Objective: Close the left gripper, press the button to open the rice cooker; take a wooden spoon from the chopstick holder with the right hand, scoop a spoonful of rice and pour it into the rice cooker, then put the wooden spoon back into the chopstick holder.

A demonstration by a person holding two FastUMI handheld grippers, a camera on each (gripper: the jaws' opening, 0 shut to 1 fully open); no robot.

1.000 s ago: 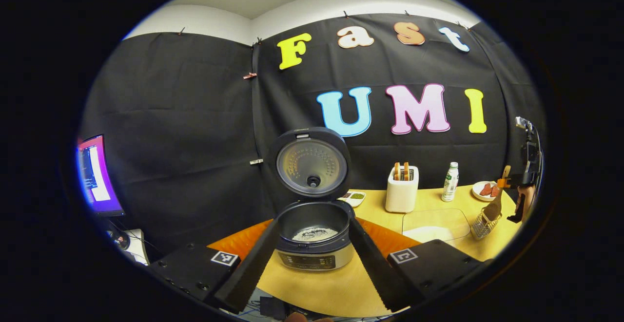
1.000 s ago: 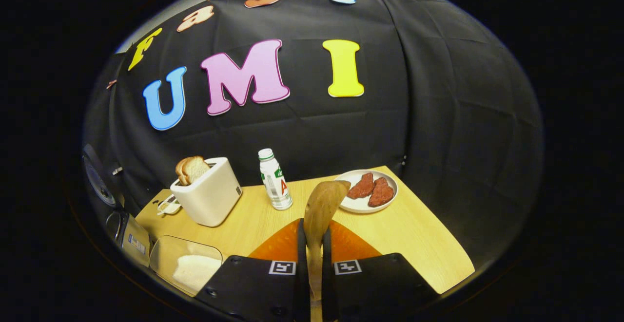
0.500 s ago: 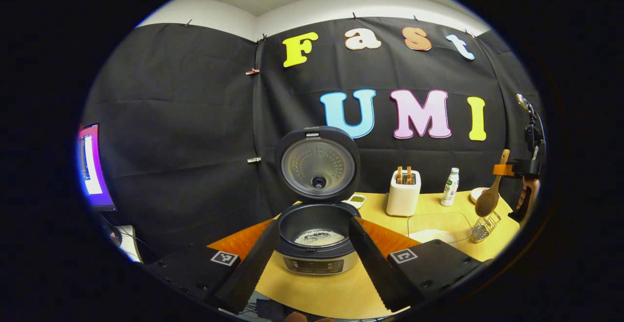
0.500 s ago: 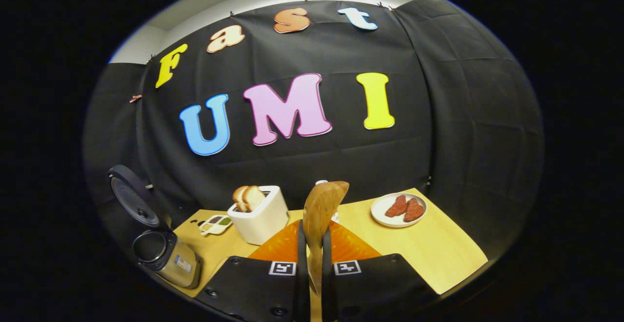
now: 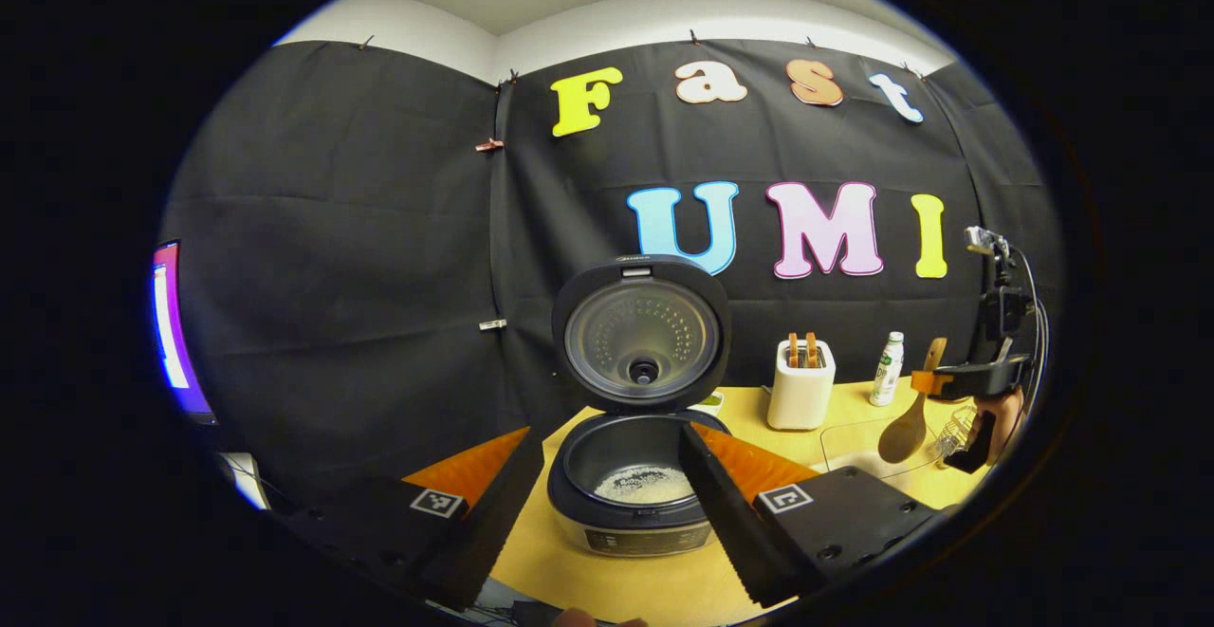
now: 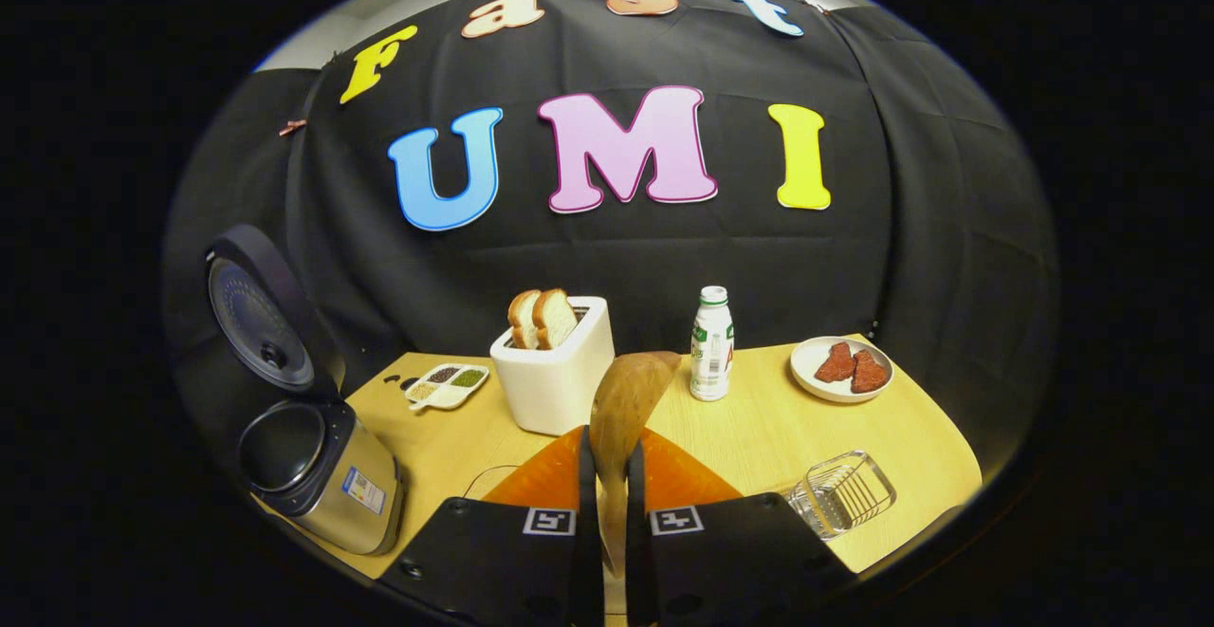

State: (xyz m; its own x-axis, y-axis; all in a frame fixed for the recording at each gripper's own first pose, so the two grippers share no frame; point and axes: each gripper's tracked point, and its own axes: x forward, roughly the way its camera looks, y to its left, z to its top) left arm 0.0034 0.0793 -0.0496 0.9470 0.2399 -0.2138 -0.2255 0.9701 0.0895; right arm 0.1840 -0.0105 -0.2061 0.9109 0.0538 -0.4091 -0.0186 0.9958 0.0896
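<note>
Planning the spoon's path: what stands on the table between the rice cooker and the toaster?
In the right gripper view, a small divided dish lies between rice cooker and toaster.

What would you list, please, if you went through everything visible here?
rice cooker: 1, black and silver, lid up, table's left end
toaster: 1, white, two bread slices in it, table's back
bottle: 1, white with green, right of toaster
plate: 1, white, two red pieces, back right
wire holder: 1, metal, front right
small dish: 1, white, compartments, left of toaster
wooden spoon: 1, brown, in right tongs
left tongs: open, before the cooker
right tongs: shut on spoon
</note>
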